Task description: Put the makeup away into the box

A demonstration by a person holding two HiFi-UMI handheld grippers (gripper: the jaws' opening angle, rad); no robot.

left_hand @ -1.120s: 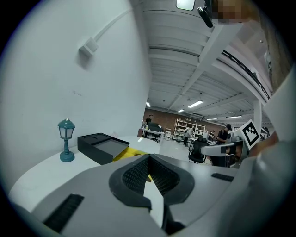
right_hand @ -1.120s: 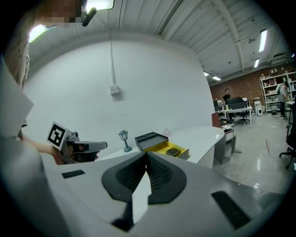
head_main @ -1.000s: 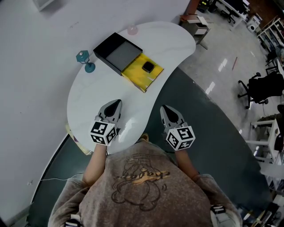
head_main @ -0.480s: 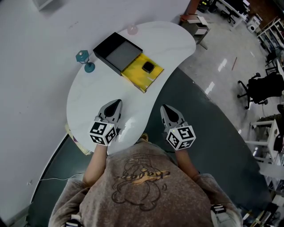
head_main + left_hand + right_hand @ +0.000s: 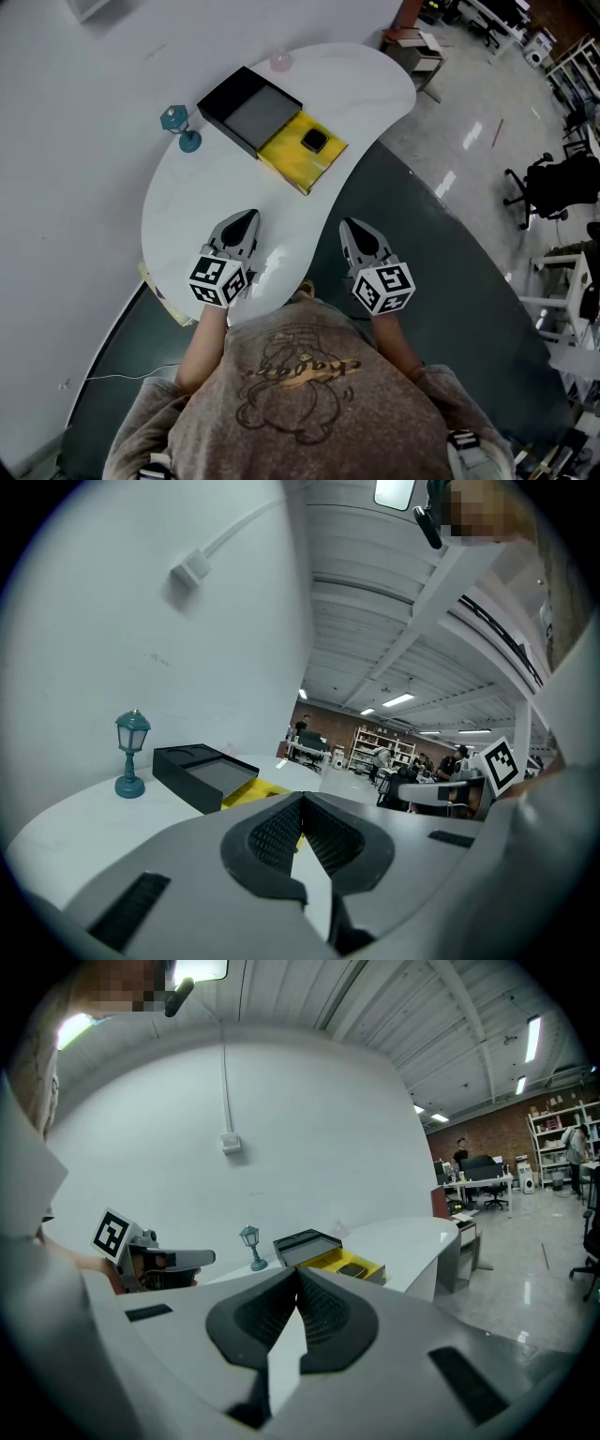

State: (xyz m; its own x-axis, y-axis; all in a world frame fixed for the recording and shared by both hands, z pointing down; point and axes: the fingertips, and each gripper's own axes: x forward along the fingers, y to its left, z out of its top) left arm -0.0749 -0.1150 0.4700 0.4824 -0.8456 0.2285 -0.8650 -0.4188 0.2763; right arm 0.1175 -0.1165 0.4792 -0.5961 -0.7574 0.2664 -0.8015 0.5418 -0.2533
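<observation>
Nothing has shifted since a second ago: the left gripper (image 5: 246, 218) hangs over the near edge of the white curved table (image 5: 187, 216) and the right gripper (image 5: 349, 228) just off its rim, each with its jaws pressed fully together on nothing. The small dark square makeup compact (image 5: 314, 141) lies on a glossy yellow tray (image 5: 286, 155) well ahead of both pairs of jaws, just beside the open black rectangular box (image 5: 248, 111), and a teal lantern-shaped ornament (image 5: 178, 127) stands ahead and left of the left jaws. The only print is the black-and-white square patterns on each marker cube (image 5: 219, 279).
</observation>
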